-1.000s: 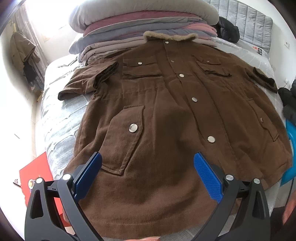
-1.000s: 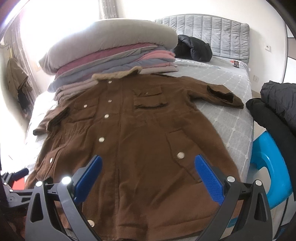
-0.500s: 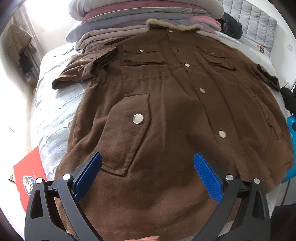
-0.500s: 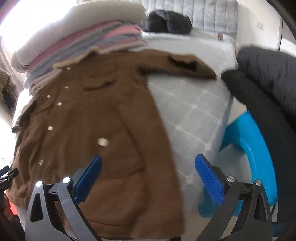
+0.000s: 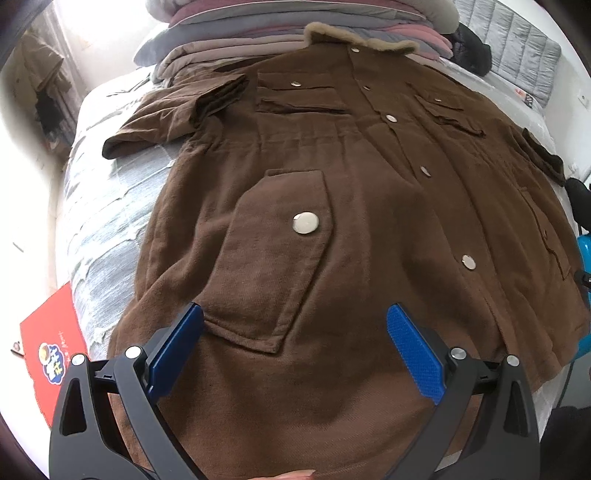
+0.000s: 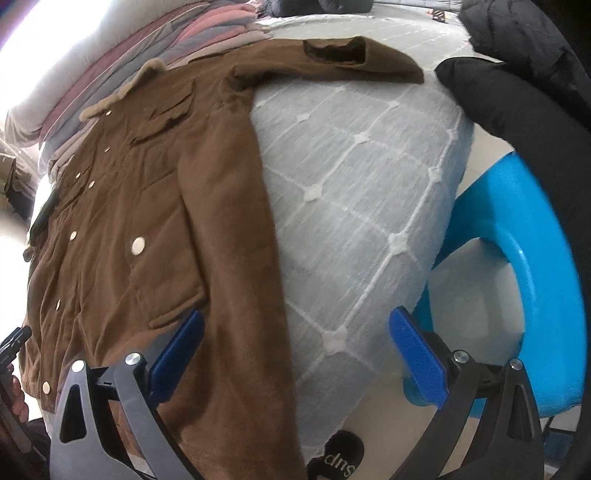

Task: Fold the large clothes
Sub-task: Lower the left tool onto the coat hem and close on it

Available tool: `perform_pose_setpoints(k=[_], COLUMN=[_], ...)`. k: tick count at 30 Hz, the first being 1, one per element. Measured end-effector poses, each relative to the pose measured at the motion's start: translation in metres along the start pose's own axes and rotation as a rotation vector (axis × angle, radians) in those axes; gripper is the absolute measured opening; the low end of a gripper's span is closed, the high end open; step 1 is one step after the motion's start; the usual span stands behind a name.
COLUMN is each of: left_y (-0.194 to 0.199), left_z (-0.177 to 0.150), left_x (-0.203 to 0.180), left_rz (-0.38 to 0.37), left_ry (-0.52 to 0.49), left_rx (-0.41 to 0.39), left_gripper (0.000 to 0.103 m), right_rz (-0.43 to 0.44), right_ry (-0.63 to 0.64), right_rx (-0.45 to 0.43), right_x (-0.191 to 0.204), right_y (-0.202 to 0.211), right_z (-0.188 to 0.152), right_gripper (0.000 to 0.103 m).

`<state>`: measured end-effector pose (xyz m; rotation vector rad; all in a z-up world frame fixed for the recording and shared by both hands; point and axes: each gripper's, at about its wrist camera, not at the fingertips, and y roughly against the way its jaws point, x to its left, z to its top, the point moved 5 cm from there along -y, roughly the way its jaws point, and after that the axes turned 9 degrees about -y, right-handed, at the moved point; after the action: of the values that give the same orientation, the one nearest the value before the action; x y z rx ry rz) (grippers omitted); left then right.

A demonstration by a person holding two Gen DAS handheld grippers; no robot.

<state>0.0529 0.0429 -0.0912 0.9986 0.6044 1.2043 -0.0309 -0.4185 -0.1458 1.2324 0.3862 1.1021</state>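
Note:
A large brown coat [image 5: 332, 192] with metal snap buttons and a furry collar lies front-up and spread flat on the bed, both sleeves out to the sides. My left gripper [image 5: 295, 347] hovers open over the lower left pocket near the hem, with nothing between its blue pads. In the right wrist view the same coat [image 6: 140, 206] fills the left half. My right gripper [image 6: 295, 350] is open above the coat's right side edge and the bedspread, holding nothing. The coat's right sleeve [image 6: 354, 59] stretches across the bed at the top.
A grey quilted bedspread [image 6: 354, 192] covers the bed. Folded blankets and clothes [image 5: 295, 22] are stacked behind the collar. A blue plastic stool [image 6: 517, 258] and dark jackets [image 6: 517, 74] sit to the right. A red box [image 5: 48, 350] lies on the floor at left.
My left gripper has moved in closer over the lower coat. My right gripper has swung right and down toward the coat's right edge, so bedspread and stool now fill its view.

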Motion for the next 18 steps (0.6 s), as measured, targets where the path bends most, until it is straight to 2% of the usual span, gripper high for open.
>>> perform_pose_setpoints(k=[3, 6, 8, 10, 11, 15, 17, 18], left_y=[0.002, 0.004, 0.008, 0.011, 0.012, 0.022, 0.024, 0.025], left_z=[0.000, 0.001, -0.001, -0.005, -0.007, -0.026, -0.037, -0.046], left_x=[-0.002, 0.001, 0.009, 0.027, 0.034, 0.091, 0.117, 0.133], left_rz=[-0.038, -0.121, -0.196, -0.311, -0.343, -0.403, -0.401, -0.395], left_ry=[-0.012, -0.008, 0.001, 0.043, 0.064, 0.226, 0.299, 0.338], left_rx=[-0.006, -0.006, -0.010, -0.006, -0.001, -0.006, -0.003, -0.002], left_gripper=[0.096, 0.096, 0.096, 0.096, 0.096, 0.096, 0.096, 0.096], right_rz=[0.068, 0.080, 0.158, 0.208, 0.227, 0.292, 0.335, 0.367], right_ry=[0.002, 0.015, 0.002, -0.010, -0.012, -0.007, 0.000, -0.009], right_rx=[0.052, 0.068, 0.098, 0.123, 0.137, 0.159, 0.160, 0.169], right_x=[0.007, 0.009, 0.009, 0.008, 0.006, 0.005, 0.009, 0.010], right_y=[-0.007, -0.006, -0.003, -0.001, -0.001, 0.004, 0.008, 0.008], right_z=[-0.007, -0.010, -0.011, -0.012, -0.012, -0.015, -0.018, -0.018], right_gripper=[0.097, 0.097, 0.097, 0.097, 0.097, 0.095, 0.089, 0.068])
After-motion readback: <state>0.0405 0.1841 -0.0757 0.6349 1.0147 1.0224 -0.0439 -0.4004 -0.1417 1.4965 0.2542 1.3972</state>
